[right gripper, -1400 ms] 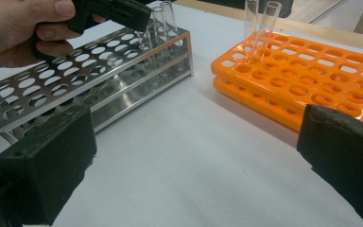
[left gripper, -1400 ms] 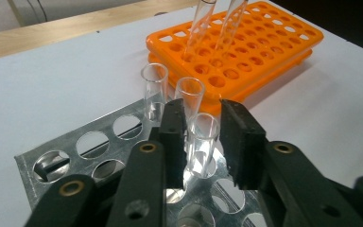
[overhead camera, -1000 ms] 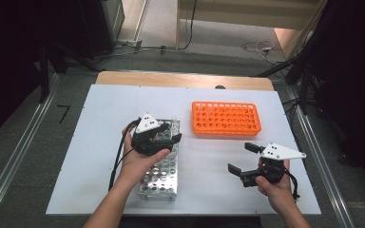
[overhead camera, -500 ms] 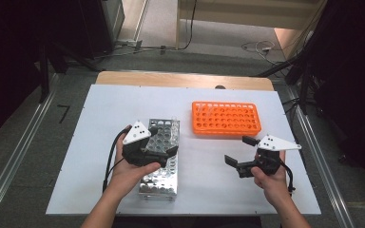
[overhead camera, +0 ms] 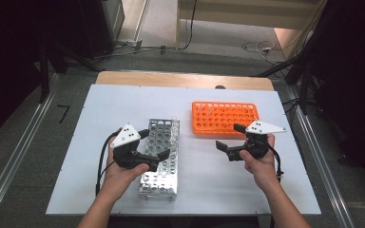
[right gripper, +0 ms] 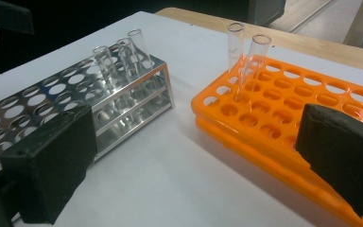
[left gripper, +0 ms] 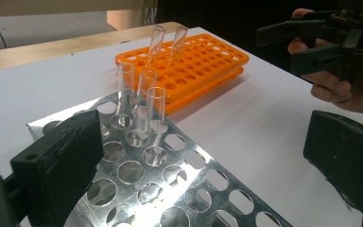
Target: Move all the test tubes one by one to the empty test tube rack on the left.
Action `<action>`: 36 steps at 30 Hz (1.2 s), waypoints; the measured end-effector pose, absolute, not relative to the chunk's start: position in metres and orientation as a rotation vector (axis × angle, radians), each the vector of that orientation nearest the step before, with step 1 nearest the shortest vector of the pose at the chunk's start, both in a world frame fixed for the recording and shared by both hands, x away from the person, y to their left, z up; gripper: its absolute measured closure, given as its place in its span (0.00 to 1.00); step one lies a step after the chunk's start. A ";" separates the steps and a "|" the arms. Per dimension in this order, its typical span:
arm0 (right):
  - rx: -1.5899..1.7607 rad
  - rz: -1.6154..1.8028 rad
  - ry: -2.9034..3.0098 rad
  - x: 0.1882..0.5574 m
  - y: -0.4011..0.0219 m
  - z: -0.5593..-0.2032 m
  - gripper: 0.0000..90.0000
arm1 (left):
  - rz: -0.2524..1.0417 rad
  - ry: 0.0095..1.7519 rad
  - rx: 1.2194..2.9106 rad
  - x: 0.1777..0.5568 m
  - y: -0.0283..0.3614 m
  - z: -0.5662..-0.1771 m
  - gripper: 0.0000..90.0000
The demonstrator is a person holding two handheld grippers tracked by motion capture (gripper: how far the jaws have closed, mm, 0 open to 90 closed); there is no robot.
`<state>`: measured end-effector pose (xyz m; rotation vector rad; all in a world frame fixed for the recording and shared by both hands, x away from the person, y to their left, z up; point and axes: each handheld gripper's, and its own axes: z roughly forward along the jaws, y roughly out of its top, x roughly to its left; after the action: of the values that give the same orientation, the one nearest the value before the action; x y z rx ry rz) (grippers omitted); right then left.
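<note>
A silver metal rack (overhead camera: 164, 176) lies on the white table, with three glass tubes (left gripper: 144, 99) upright at its far end. To its right an orange rack (overhead camera: 223, 116) holds two tubes (right gripper: 246, 52) that lean in its far left corner. My left gripper (overhead camera: 154, 144) hovers over the metal rack's left side. Its jaws have just been opening and stand wide, with nothing between them, short of the three tubes. My right gripper (overhead camera: 229, 136) is open and empty just in front of the orange rack (right gripper: 274, 99), pointing left toward the metal rack (right gripper: 75, 94).
The white table (overhead camera: 218, 185) has bare surface between the two racks and along its front edge. A wooden board (overhead camera: 180, 78) borders the far edge. Cables (overhead camera: 256, 46) lie on the floor beyond.
My left gripper has drawn back from the far end of the metal rack toward the person, and its jaws stand wider. My right gripper has moved forward to the orange rack's front edge.
</note>
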<state>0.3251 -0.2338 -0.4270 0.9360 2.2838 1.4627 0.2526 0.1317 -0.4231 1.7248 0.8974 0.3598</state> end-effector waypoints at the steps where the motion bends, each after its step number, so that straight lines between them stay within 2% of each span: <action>1: 0.934 1.463 2.287 0.328 -0.232 -0.428 0.01 | 0.361 0.898 1.724 0.253 0.133 -0.423 0.00; 13: 0.984 1.458 2.296 0.367 -0.210 -0.434 0.07 | 0.374 0.903 1.712 0.252 0.137 -0.423 0.00; 23: 1.115 1.387 2.253 0.395 -0.197 -0.445 0.40 | 0.371 0.906 1.703 0.252 0.139 -0.422 0.00; 36: 1.189 1.341 2.242 0.416 -0.186 -0.461 0.60 | 0.360 0.900 1.714 0.253 0.136 -0.423 0.00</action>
<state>0.4157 -0.1857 -0.4614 1.1888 2.2418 1.3414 0.2529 0.1363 -0.4235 1.7141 0.9002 0.3598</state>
